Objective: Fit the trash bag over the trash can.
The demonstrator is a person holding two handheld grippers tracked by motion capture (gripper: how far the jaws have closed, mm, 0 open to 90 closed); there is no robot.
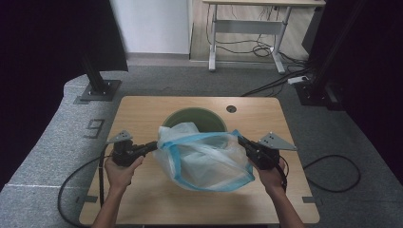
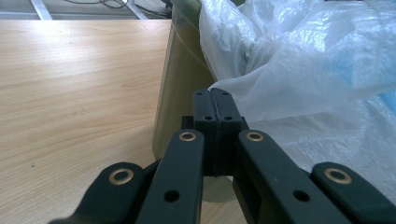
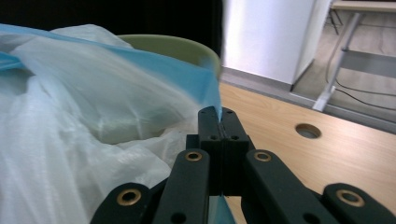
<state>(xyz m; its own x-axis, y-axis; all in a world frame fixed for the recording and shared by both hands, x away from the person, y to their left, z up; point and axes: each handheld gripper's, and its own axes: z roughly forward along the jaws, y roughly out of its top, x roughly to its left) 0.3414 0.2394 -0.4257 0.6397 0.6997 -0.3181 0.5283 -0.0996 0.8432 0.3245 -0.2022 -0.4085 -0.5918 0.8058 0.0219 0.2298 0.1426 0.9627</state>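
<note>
Left hand-held gripper clamps bag edge at 9 o'clock; right hand-held gripper clamps blue rim at 3. Bag stretched over bin, mid-desk.

High view: looked forward and down from above the person's side, far enough to take in the whole surface and the floor beyond.
Left gripper view: rode close behind the left claw, facing level along it.
Right gripper view: rode close behind the right claw, facing level along it.
Shared: all three caught the plastic bag and green bin.
</note>
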